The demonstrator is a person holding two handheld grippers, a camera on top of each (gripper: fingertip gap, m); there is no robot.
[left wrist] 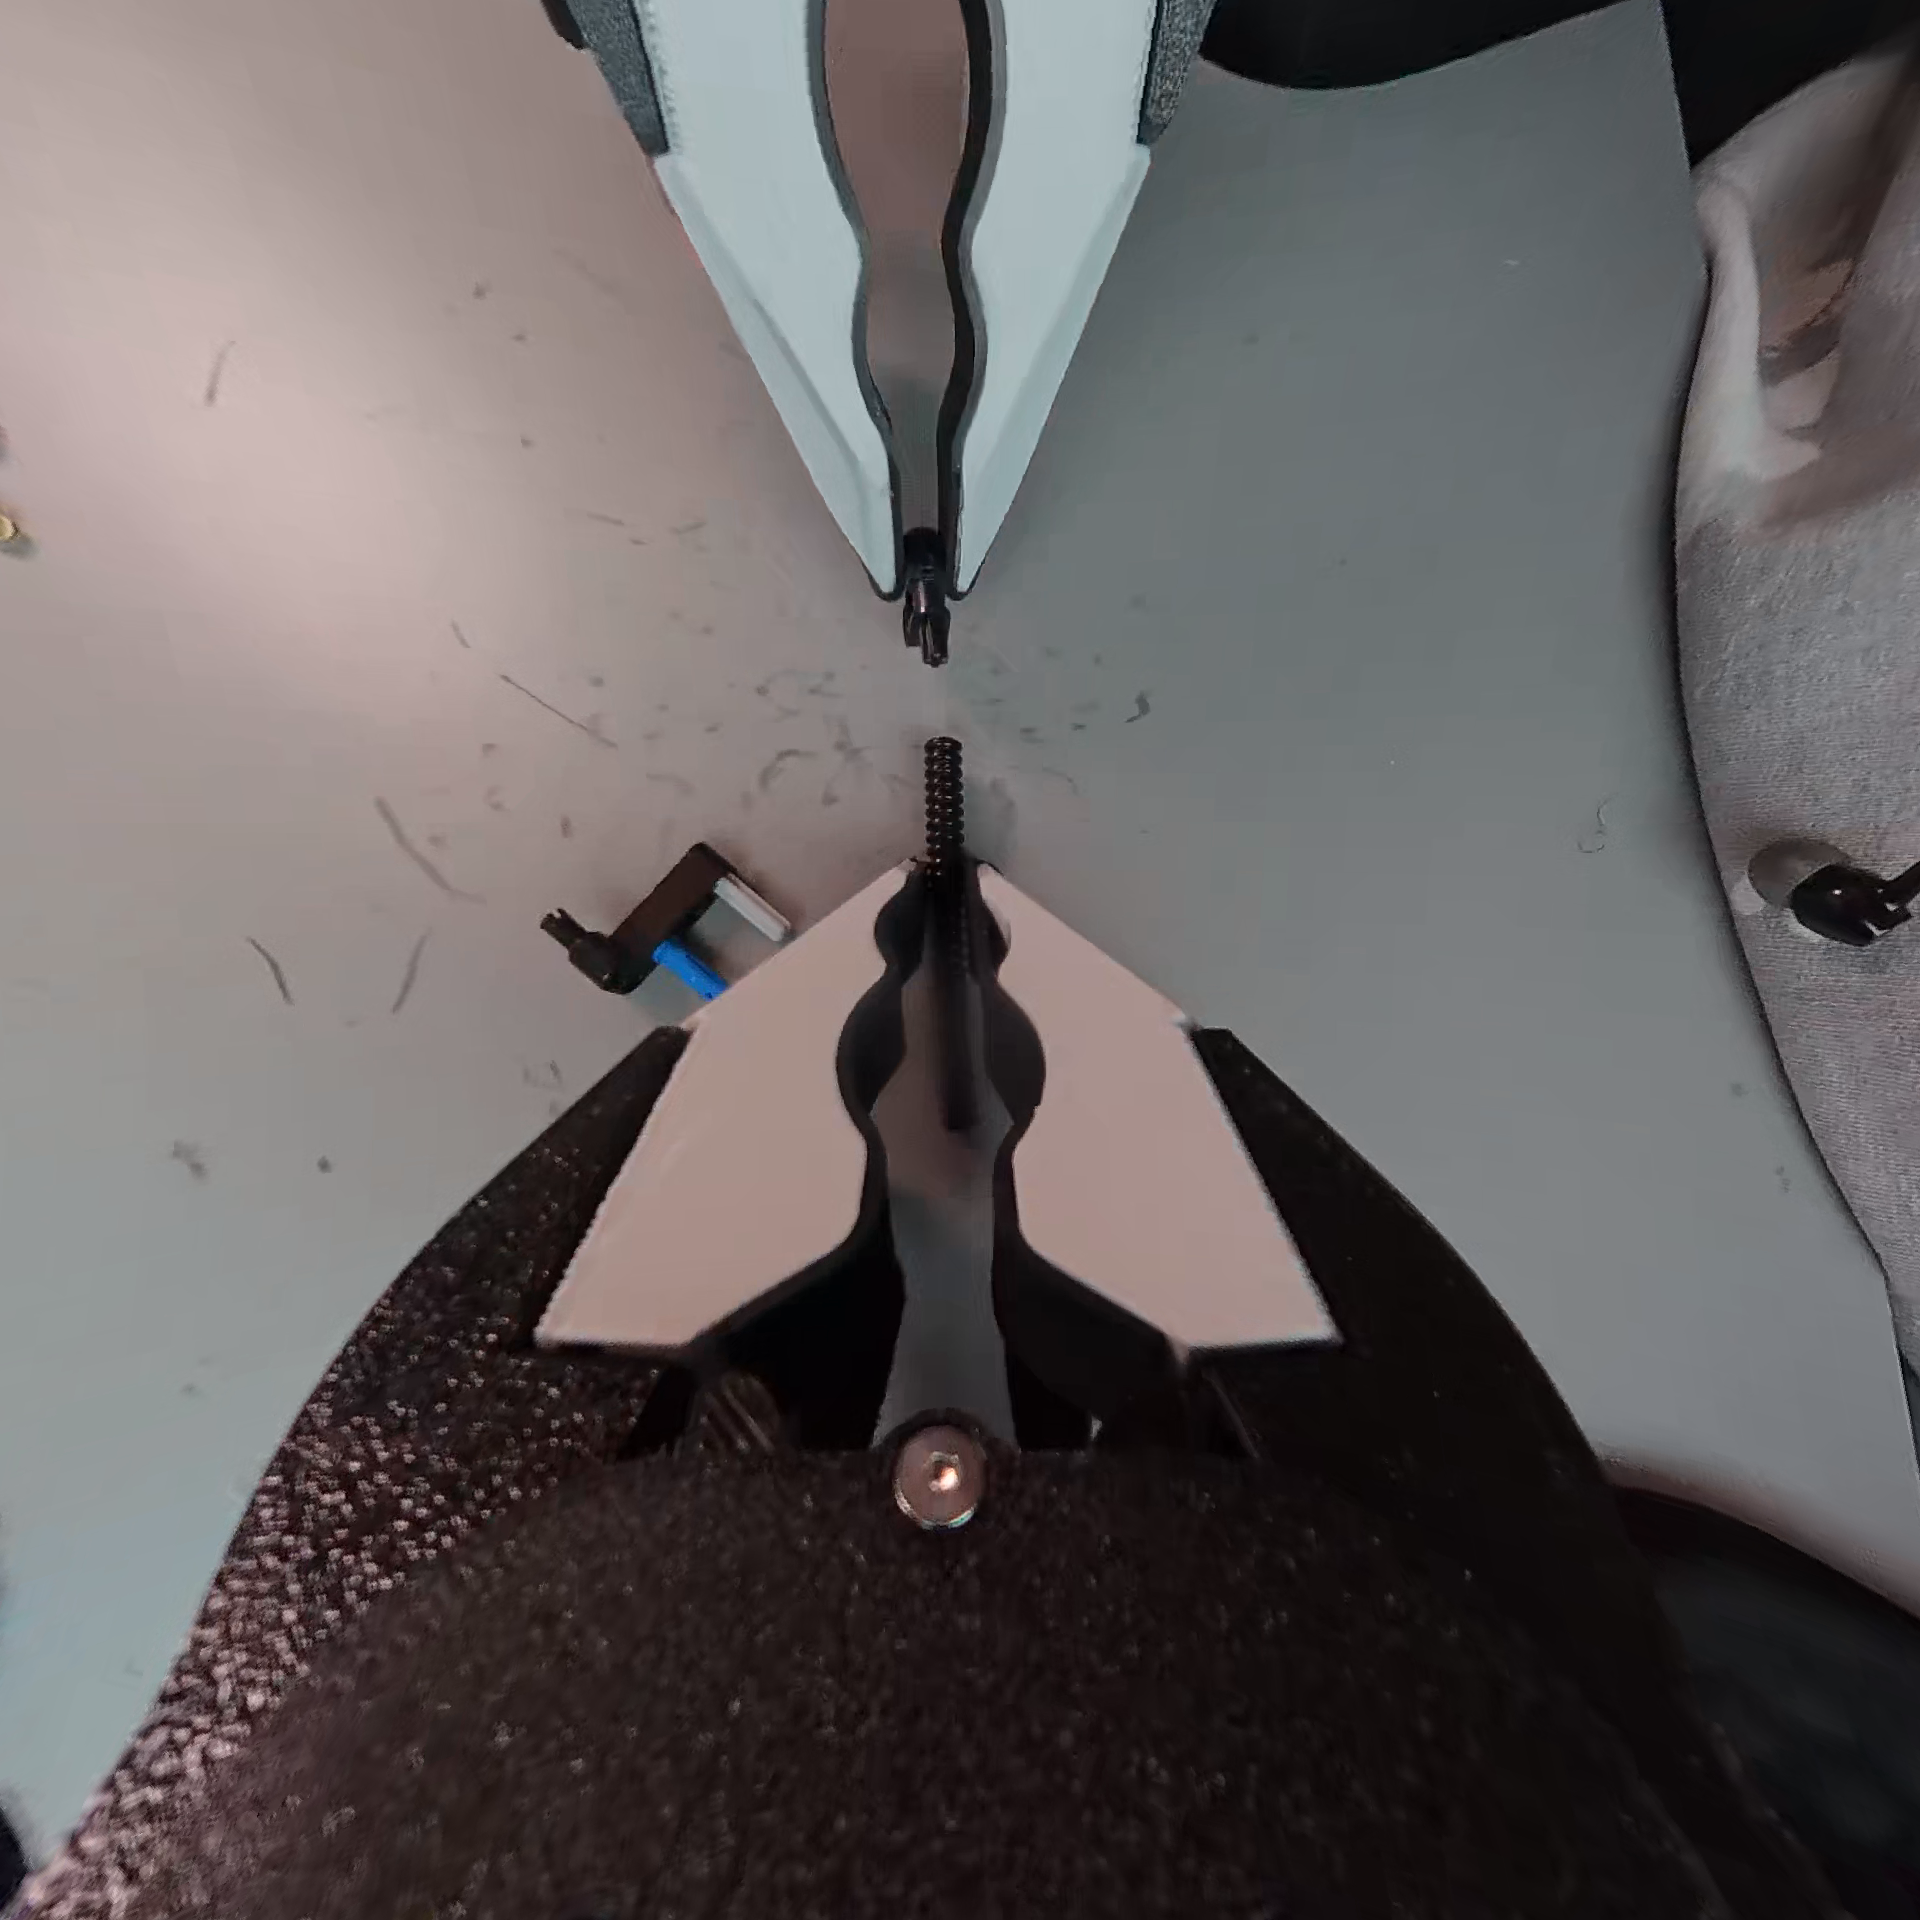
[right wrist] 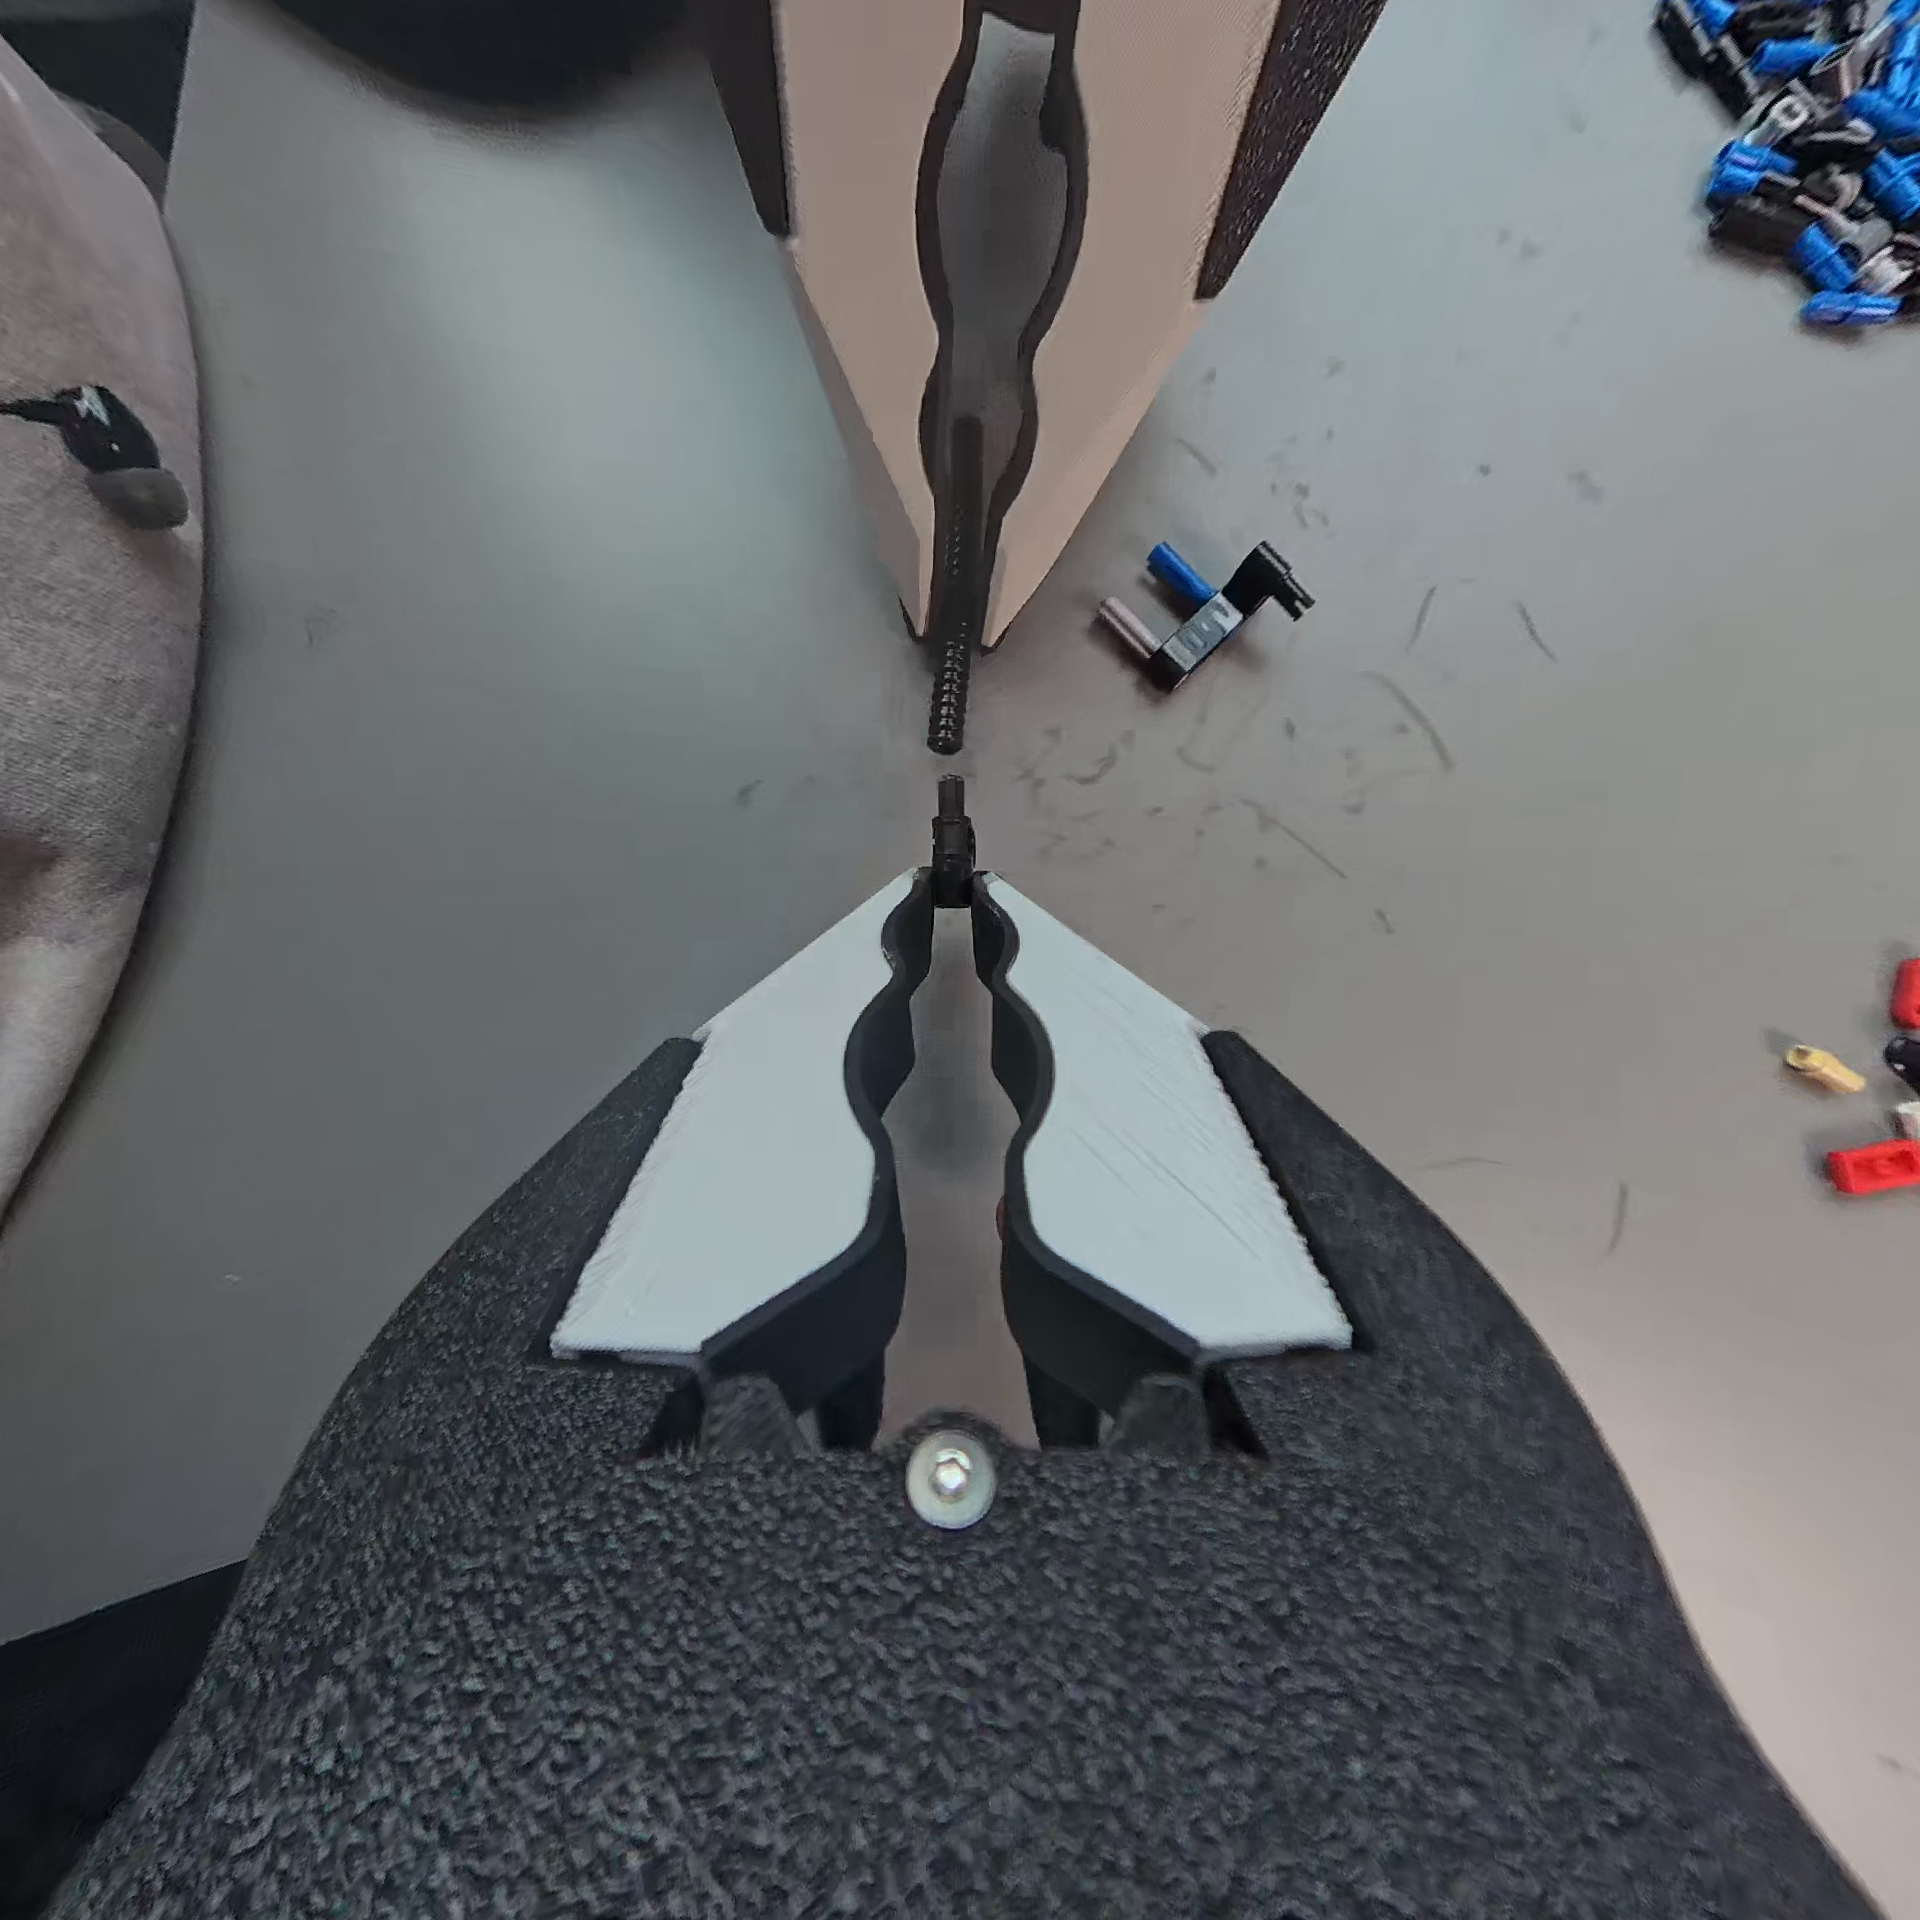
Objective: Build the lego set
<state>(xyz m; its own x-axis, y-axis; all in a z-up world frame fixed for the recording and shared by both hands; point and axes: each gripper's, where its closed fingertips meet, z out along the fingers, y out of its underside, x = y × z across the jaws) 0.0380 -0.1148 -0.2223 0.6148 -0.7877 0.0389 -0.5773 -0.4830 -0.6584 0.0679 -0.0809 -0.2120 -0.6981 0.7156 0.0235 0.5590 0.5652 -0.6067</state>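
Left claw [left wrist: 943, 868] clamped on a black ribbed rod [left wrist: 942, 800], tip sticking out past the fingers. Right claw [right wrist: 948, 883] pinched on a small black pin [right wrist: 949, 831]. Rod tip and pin tip face each other, near but apart, above the grey tabletop [left wrist: 312, 623]. Small black, blue and grey sub-assembly [left wrist: 665, 940] lies just left of the left claw; loose parts pile [right wrist: 1808, 156] far right.

Risk: slight misalignment on joining; the thin pin could pivot in its grip or drop. Both claws held level, nose to nose, on one line
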